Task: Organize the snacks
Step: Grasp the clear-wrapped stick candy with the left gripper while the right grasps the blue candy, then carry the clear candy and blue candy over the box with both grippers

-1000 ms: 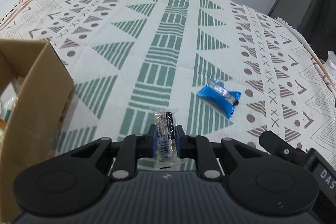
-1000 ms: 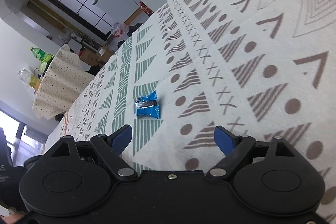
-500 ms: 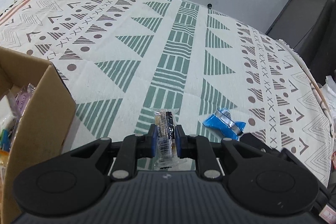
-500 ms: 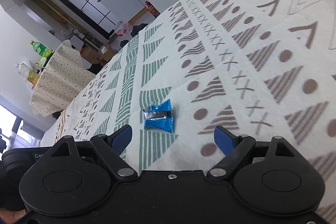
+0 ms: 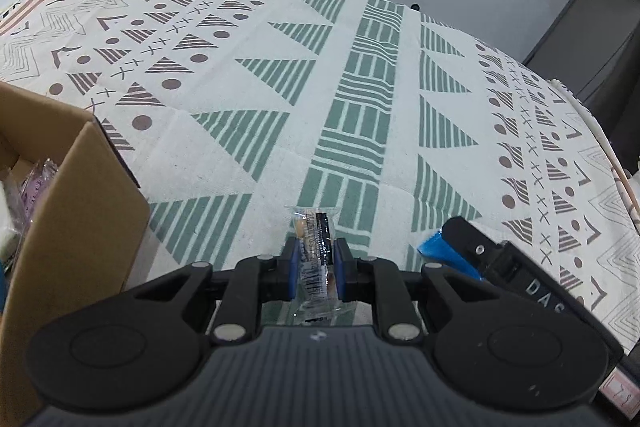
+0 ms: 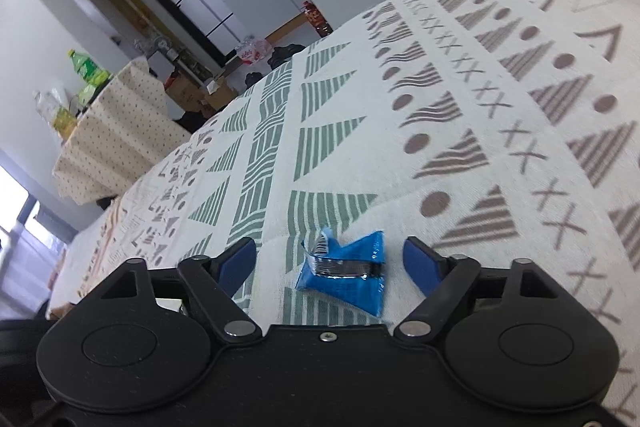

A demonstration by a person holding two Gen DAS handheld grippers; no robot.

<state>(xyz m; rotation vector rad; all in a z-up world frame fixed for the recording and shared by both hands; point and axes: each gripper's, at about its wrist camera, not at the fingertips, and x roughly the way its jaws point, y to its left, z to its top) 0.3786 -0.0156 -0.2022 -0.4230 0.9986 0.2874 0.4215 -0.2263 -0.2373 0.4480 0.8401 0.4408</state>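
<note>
Between the spread fingers of the right gripper (image 6: 330, 261) now lies the blue snack packet (image 6: 344, 269), flat on the patterned cloth (image 6: 400, 131); moments ago it lay farther ahead. Left gripper (image 5: 315, 259) pinches a clear-wrapped snack (image 5: 314, 239) (cardboard box (image 5: 76, 211) waits leftward, open cloth all around).

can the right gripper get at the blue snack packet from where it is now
Probably yes: the right gripper is open, its fingers straddling the blue snack packet lying flat on the patterned tablecloth, with nothing between them.
</note>
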